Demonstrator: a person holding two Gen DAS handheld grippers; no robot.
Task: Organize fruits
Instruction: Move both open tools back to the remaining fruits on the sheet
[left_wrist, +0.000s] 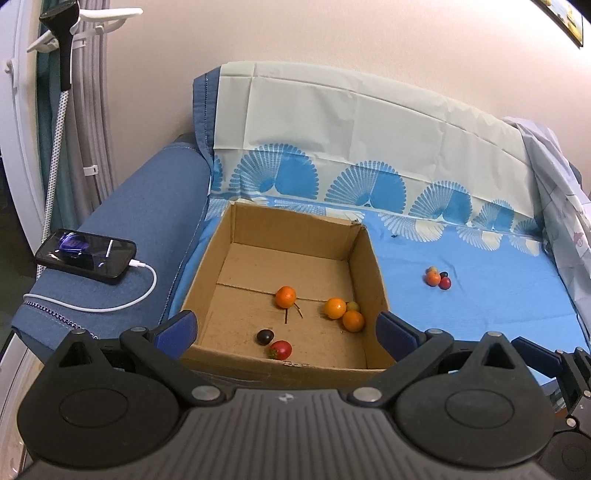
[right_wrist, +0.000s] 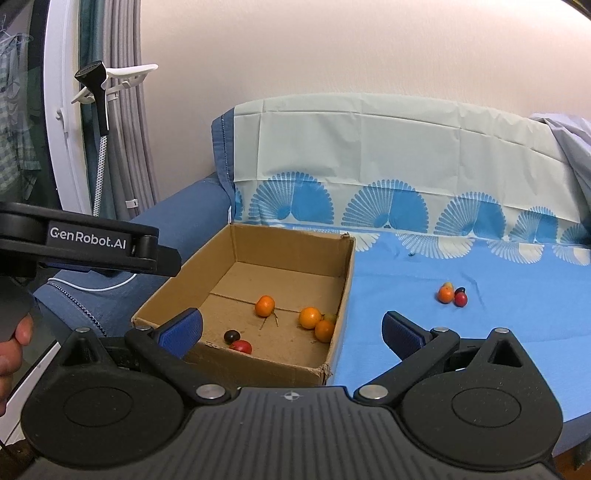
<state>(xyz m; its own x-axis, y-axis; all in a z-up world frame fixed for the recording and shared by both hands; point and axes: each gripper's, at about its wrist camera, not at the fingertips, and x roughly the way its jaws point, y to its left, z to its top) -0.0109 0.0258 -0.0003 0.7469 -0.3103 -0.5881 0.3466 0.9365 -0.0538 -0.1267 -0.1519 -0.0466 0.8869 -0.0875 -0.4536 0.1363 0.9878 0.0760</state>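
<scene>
Fruits sit in two groups on a blue sofa seat covered by a blue cloth (right_wrist: 406, 332): some inside an open cardboard box (left_wrist: 373, 273) by the left armrest, the rest loose on the cloth toward the right side of the seat. Nearest the cameras, the left tool (left_wrist: 286, 326) is spread wide with nothing between its blue pads (left_wrist: 177, 328), held just in front of the box's near wall; the right tool (right_wrist: 291, 330) is likewise wide open and empty, straddling the box's near right corner. Just inside the box's near wall lie a red strawberry-like fruit (left_wrist: 280, 349) and a dark plum (left_wrist: 265, 336), close together. Further in, against the right wall, two oranges (left_wrist: 343, 314) touch, with a small greenish fruit (left_wrist: 352, 306) tucked behind them, and a third orange (left_wrist: 285, 297) rests alone near the middle of the floor. Beyond the box, well apart from it, the loose cluster (left_wrist: 438, 277) holds an orange fruit, a red one, a dark one and a pale one, all bunched. A phone (left_wrist: 85, 255) with a white cable (left_wrist: 122, 301) lies on the left armrest. A pale sheet with blue fan prints (left_wrist: 369, 147) drapes the sofa back.
</scene>
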